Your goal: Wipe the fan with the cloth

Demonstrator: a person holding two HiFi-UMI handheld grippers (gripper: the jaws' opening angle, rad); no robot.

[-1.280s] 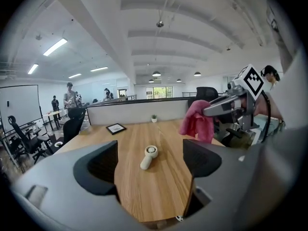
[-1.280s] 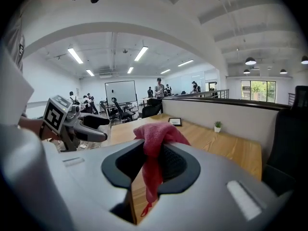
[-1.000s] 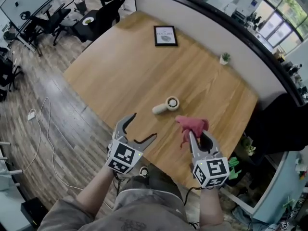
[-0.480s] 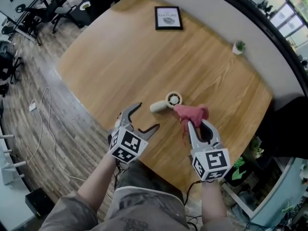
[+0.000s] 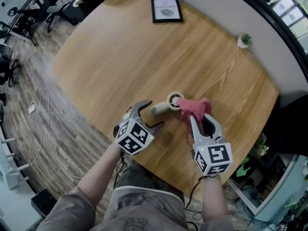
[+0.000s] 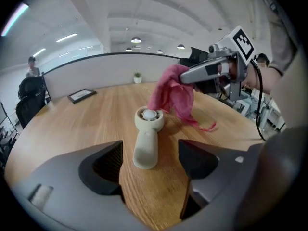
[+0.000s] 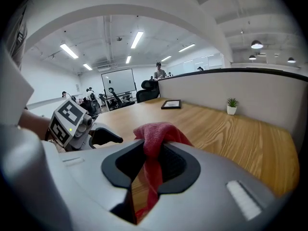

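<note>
The fan (image 6: 146, 139) is lying on the table (image 5: 115, 57), untouched, between the 2 closing jaws of the left gripper (image 6: 150, 161). The right gripper (image 5: 200, 115) is clenching the cloth (image 7: 153, 134), possibly brushing the fan's head; wiping is barely starting.

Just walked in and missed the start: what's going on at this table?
A person works over a wooden table with a gripper in each hand. The right gripper is shut on a pink cloth, holding it beside the head of a small cream fan lying on the table. The left gripper has its jaws closing, with the fan's handle between them but not yet gripped.
</note>
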